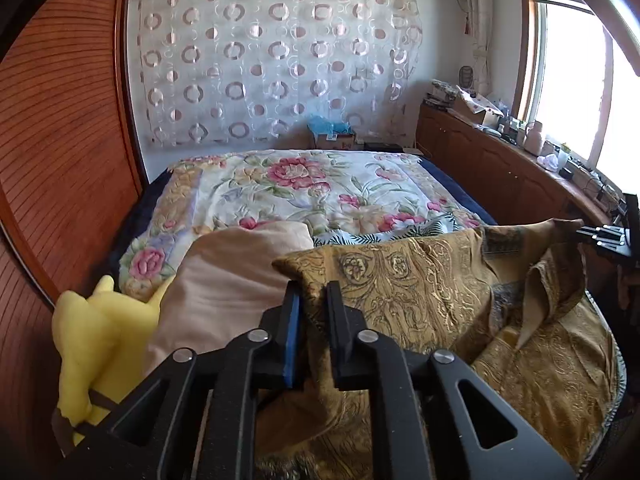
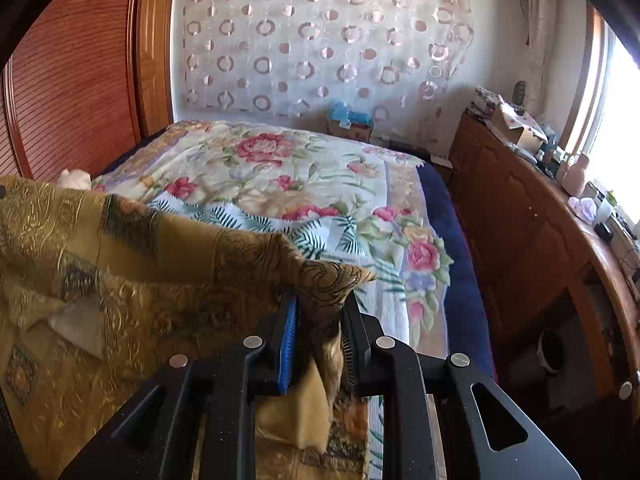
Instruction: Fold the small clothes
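Observation:
A gold, paisley-patterned garment (image 1: 420, 280) is stretched between my two grippers over the near end of the bed. My left gripper (image 1: 314, 290) has one folded corner of the garment between its fingers. The jaws stand slightly apart, and the blue pad (image 1: 292, 332) shows bare beside the cloth. My right gripper (image 2: 320, 300) has the other corner of the garment (image 2: 120, 260) bunched between its fingers, which are also slightly parted. The cloth sags onto the bed between the two. The right gripper's fingers (image 1: 604, 236) also show at the right edge of the left wrist view.
The floral quilt (image 1: 300, 184) covers the bed beyond the garment. A beige-pink cloth (image 1: 224, 280) and a yellow plush toy (image 1: 88, 320) lie at the near left. A wooden wardrobe (image 1: 60, 120) stands on the left. On the right is a cluttered wooden cabinet (image 2: 520, 220) under the window.

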Demonstrator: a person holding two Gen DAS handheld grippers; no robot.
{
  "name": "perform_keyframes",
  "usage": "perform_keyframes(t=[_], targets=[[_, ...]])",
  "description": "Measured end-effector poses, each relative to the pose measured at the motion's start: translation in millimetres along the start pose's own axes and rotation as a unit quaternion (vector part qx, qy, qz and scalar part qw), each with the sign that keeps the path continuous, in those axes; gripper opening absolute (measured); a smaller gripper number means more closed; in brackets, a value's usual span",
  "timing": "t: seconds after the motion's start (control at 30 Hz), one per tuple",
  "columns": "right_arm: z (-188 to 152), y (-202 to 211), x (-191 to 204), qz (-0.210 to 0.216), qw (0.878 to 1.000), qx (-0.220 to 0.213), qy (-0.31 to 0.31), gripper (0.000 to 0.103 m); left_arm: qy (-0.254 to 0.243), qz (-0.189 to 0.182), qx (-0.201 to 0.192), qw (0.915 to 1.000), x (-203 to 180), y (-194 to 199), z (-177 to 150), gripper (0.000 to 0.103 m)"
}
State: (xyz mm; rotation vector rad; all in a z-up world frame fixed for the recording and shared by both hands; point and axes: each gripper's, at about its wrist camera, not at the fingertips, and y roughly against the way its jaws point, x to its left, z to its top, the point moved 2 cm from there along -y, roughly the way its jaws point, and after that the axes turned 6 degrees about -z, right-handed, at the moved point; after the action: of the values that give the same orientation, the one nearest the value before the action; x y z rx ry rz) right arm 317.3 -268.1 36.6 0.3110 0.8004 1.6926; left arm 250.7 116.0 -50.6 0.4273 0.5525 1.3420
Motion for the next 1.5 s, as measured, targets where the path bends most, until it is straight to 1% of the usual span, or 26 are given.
perform_keyframes(t=[0.03,0.07,0.1,0.13,0.2,0.23,0.27,0.4,0.5,0.57,0.63,0.7,0.77,0.83,0.93,0.97,1.1,1.17,1.2,1.23,1.27,1.3,1.37,1.43,1.5], targets=[[4,6,-2,-0.002,1.000,0.002,0.002,0.024,0.001,-0.001,-0.001,1.0000,-2,5,-1,0.025],[4,7,-3,-0.002,1.000,0.003,0.002,0.027,-0.001,-0.005,-0.003,1.0000,-4,10,-3,0.035],[4,8,-5,-0.001,1.000,0.003,-0.001,0.037,-0.003,-0.010,-0.003,0.9999,-5,14,-4,0.041],[4,12,-5,0.000,1.000,0.002,-0.005,0.040,-0.005,-0.013,-0.005,0.9999,-8,17,-6,0.046],[2,15,-9,0.010,1.000,-0.005,-0.013,0.040,-0.006,-0.016,-0.003,0.9998,-12,23,-9,0.050],[4,19,-9,0.014,1.000,-0.008,-0.015,0.041,-0.005,-0.018,-0.004,0.9998,-13,25,-11,0.058],[4,21,-7,0.017,1.000,-0.009,-0.016,0.041,-0.001,-0.021,-0.005,0.9998,-14,28,-14,0.062],[3,27,4,0.034,0.999,-0.009,-0.016,0.043,-0.002,-0.022,0.001,0.9998,-19,28,-31,0.064],[6,24,13,0.046,0.999,-0.003,-0.016,0.043,0.006,-0.040,0.016,0.9990,-21,23,-50,0.067],[9,18,18,0.054,0.998,-0.002,-0.019,0.043,0.010,-0.044,0.030,0.9985,-21,18,-62,0.075],[8,14,21,0.069,0.997,-0.003,-0.026,0.043,0.013,-0.043,0.041,0.9982,-20,14,-74,0.079],[9,8,29,0.085,0.996,-0.004,-0.031,0.043,0.013,-0.042,0.051,0.9977,-19,11,-82,0.079],[8,2,38,0.099,0.995,-0.003,-0.030,0.043,0.014,-0.029,0.061,0.9976,-18,7,-88,0.079],[8,2,52,0.112,0.993,-0.002,-0.026,0.043,0.020,-0.028,0.067,0.9972,-15,5,-92,0.079],[8,-5,72,0.131,0.991,0.008,-0.021,0.044,0.022,-0.022,0.075,0.9967,-13,0,-96,0.079],[8,-5,78,0.133,0.991,0.010,-0.020,0.044,0.022,-0.016,0.078,0.9966,-12,-2,-99,0.079],[8,-9,94,0.108,0.994,0.014,0.006,0.044,0.028,-0.007,0.084,0.9960,-9,-6,-104,0.079],[6,-17,98,0.094,0.995,0.032,0.019,0.044,0.030,-0.001,0.084,0.9960,-7,-6,-106,0.079],[6,-20,98,0.086,0.995,0.041,0.024,0.036,0.031,0.001,0.084,0.9960,-5,-6,-108,0.079],[5,-23,97,0.081,0.995,0.046,0.028,0.024,0.033,-0.001,0.081,0.9961,-5,-5,-108,0.079],[3,-25,93,0.081,0.995,0.050,0.029,0.018,0.035,-0.002,0.079,0.9963,-4,-4,-109,0.079],[1,-25,89,0.084,0.995,0.053,0.030,0.005,0.037,-0.001,0.078,0.9963,-2,-3,-110,0.079],[-2,-21,81,0.089,0.994,0.046,0.032,0.002,0.039,-0.001,0.077,0.9962,-1,-3,-112,0.079],[-7,-7,71,0.098,0.994,0.029,0.032,0.001,0.040,0.000,0.077,0.9962,2,-4,-114,0.079],[-15,11,59,0.112,0.994,0.016,0.013,0.001,0.038,0.003,0.077,0.9963,0,-5,-115,0.079]])
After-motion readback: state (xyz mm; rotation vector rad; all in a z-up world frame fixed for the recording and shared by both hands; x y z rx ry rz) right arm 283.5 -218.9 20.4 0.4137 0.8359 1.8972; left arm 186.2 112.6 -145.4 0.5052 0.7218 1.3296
